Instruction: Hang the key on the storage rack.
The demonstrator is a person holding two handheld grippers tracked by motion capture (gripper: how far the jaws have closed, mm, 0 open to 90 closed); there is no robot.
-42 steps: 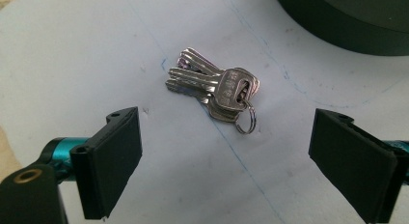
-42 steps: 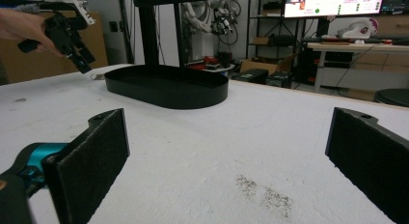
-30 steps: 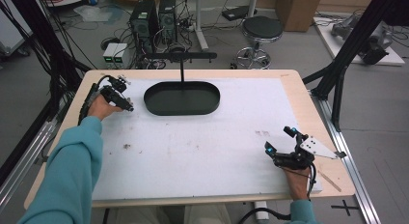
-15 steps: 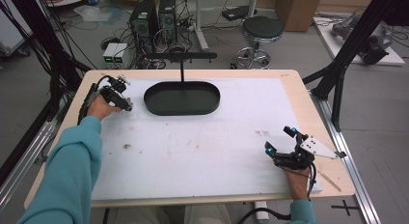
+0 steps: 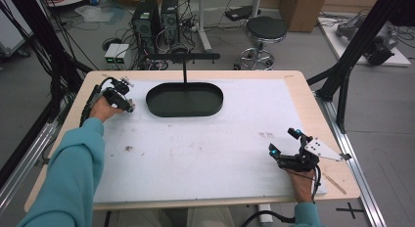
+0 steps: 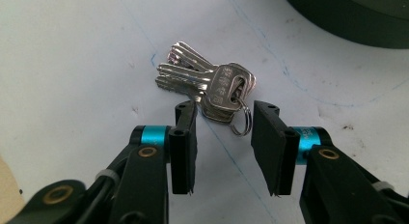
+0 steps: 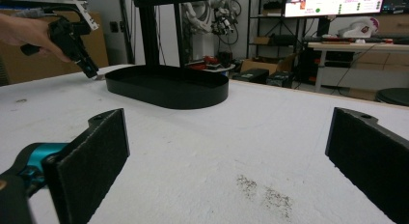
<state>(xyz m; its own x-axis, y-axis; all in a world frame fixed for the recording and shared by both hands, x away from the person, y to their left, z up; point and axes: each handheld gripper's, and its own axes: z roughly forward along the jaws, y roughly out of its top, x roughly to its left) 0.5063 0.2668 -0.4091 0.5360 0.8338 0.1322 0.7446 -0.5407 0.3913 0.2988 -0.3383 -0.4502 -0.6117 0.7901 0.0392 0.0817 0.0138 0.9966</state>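
Wide open white table (image 5: pixel 205 148) between the two hands, nothing standing on it from the middle down to the near edge. At the far side, the black oval tray (image 5: pixel 185 100) blocks the way, with its upright post (image 5: pixel 184 73) and crossbar rising from the back rim. The left gripper (image 5: pixel 128 105), jaws just closing, sits in the lane left of the tray, the keys (image 6: pixel 210 86) lying flat between its tips, tray wall near. The right gripper (image 5: pixel 284 145) has clear table ahead, jaws wide apart.

Even overhead light is washing my table (image 5: pixel 205 139) bright; glare is glinting off the keys (image 6: pixel 212 86), shadows staying faint.
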